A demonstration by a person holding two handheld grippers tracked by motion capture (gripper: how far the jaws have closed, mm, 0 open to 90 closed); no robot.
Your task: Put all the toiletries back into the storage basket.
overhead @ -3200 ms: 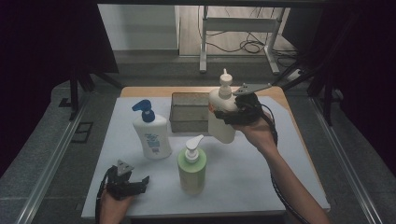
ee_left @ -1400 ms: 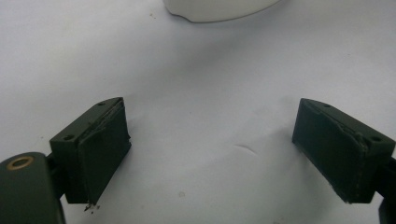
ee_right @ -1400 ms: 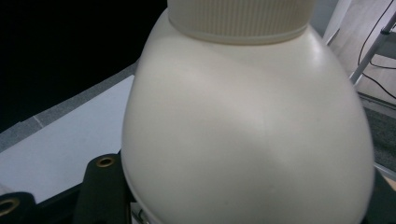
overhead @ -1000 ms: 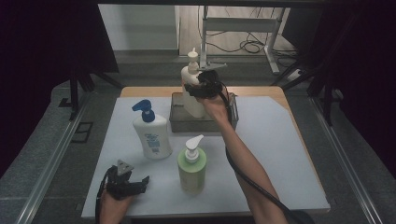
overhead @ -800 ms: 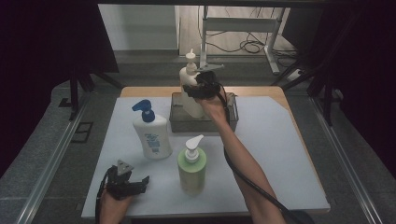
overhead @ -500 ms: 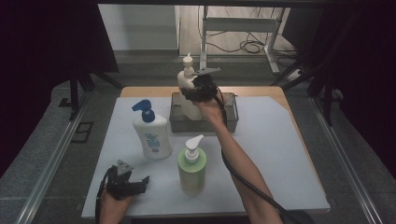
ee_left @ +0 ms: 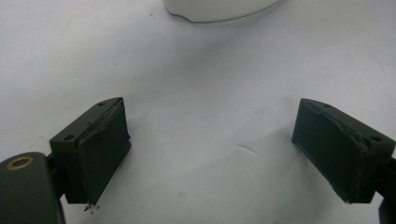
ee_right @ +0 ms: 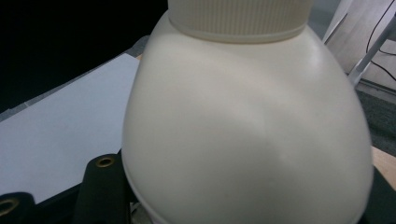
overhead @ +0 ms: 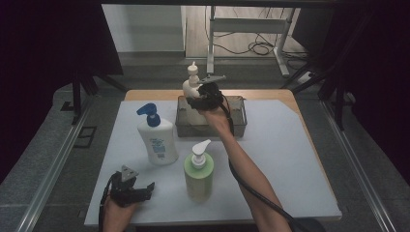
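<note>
My right gripper (overhead: 199, 99) is shut on a cream pump bottle (overhead: 191, 86) and holds it upright over the left part of the dark wire basket (overhead: 237, 116) at the back of the mat. In the right gripper view the cream pump bottle (ee_right: 247, 121) bulges out between the jaws. Near the front left of the mat my left gripper (overhead: 145, 189) rests low and open. In the left gripper view its two pads (ee_left: 100, 149) stand wide apart over bare white mat, with nothing between them.
A white bottle with a blue pump (overhead: 155, 137) stands left of centre, and its base (ee_left: 219, 8) edges into the left gripper view. A green bottle with a white pump (overhead: 198, 171) stands in front of the middle. The white mat (overhead: 285, 159) lies on a wooden table.
My right gripper has carried the cream bottle from the right side leftward over the basket, and it has sunk a little toward the basket's left part. The left gripper has stayed put.
</note>
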